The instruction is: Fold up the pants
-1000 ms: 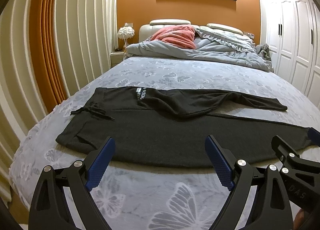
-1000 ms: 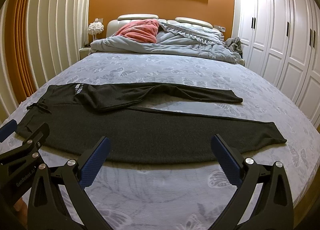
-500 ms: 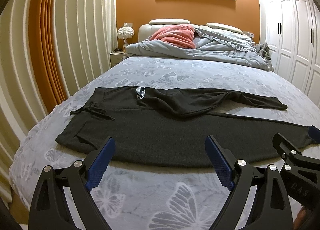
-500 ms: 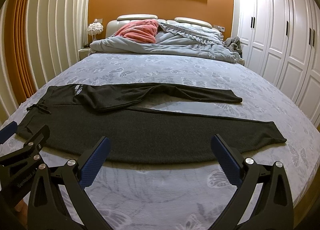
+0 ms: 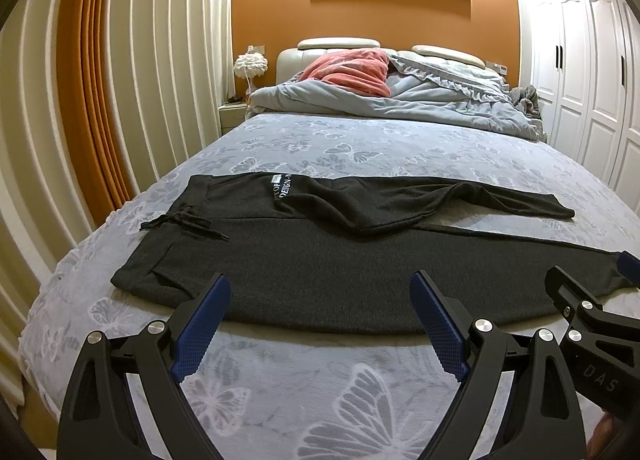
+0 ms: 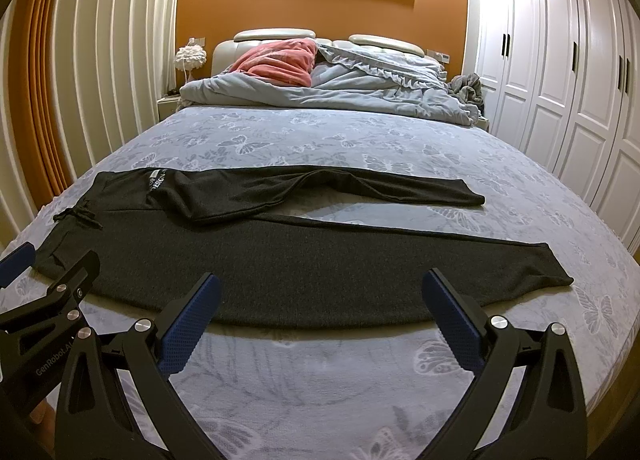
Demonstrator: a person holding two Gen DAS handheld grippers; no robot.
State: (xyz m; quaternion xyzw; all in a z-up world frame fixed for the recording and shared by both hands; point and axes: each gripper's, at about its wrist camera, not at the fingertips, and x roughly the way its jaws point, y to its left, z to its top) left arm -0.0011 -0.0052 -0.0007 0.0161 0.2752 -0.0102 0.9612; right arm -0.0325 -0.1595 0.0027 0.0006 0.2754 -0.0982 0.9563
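Note:
Dark grey pants (image 5: 320, 260) lie flat across the bed, waistband with drawstring at the left, legs running right; they also show in the right wrist view (image 6: 312, 264). The far leg is bunched and angled away from the near leg. My left gripper (image 5: 320, 320) is open and empty, just short of the pants' near edge. My right gripper (image 6: 320, 316) is open and empty, also just before the near edge. Each gripper shows at the side of the other's view.
The bed (image 5: 360, 148) has a grey butterfly-print cover. A rumpled grey duvet (image 5: 420, 104) and a pink blanket (image 5: 352, 72) lie at the headboard. Curtains (image 5: 100, 100) hang on the left, white wardrobes (image 6: 560, 80) stand on the right.
Both grippers have edged slightly; the pants have not moved and both grippers stay open.

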